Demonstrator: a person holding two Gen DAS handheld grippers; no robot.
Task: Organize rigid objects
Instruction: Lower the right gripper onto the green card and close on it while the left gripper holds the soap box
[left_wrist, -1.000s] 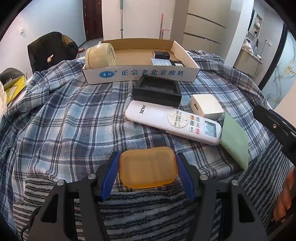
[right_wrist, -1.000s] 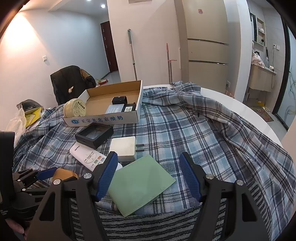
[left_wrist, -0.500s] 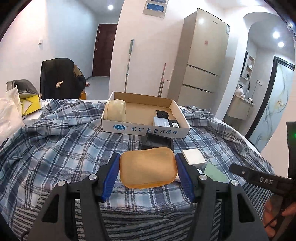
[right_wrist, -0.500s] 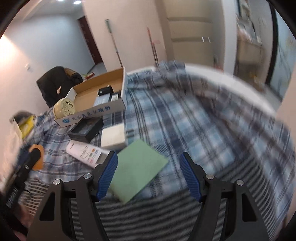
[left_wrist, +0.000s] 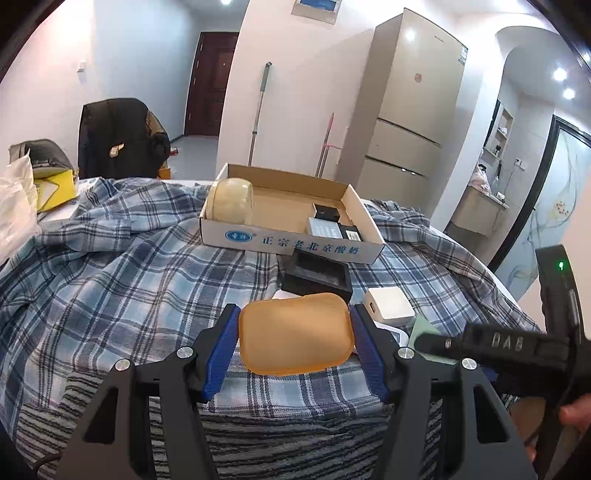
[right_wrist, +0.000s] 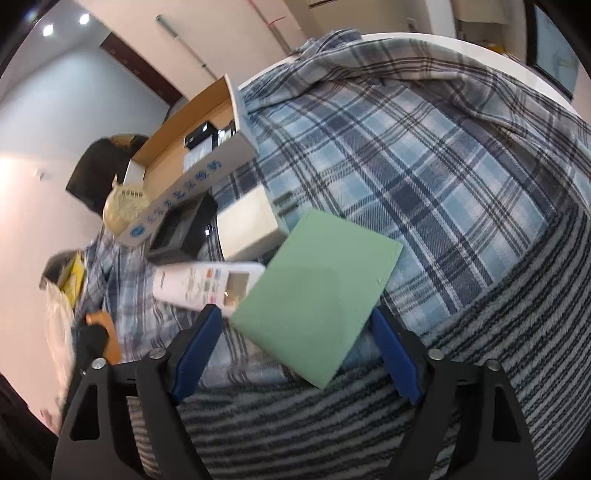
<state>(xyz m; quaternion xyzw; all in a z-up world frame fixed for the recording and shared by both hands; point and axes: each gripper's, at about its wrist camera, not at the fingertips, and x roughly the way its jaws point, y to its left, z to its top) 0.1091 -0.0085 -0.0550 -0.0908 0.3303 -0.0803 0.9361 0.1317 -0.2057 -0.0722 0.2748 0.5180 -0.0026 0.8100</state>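
Note:
My left gripper (left_wrist: 294, 341) is shut on an orange translucent case (left_wrist: 294, 332), lifted above the plaid cloth. Ahead of it stands the open cardboard box (left_wrist: 291, 243) holding a cream round tin (left_wrist: 231, 201) and small dark items. My right gripper (right_wrist: 299, 345) has its jaws opening; it is tilted over a flat green card (right_wrist: 317, 291) that lies between the blue pads without being pressed. Beside the card lie a white remote (right_wrist: 207, 284), a white charger block (right_wrist: 249, 225) and a black tray (right_wrist: 181, 229).
The plaid cloth (left_wrist: 110, 280) covers a round white table (right_wrist: 461, 40), with a striped blanket (right_wrist: 517, 314) at the near edge. A chair with a dark jacket (left_wrist: 118, 136) and bags (left_wrist: 22, 184) stand to the left; a fridge (left_wrist: 410, 125) stands behind.
My left gripper rose and tipped up with the orange case. My right gripper rolled, dropped toward the green card, and its jaws spread wider around it.

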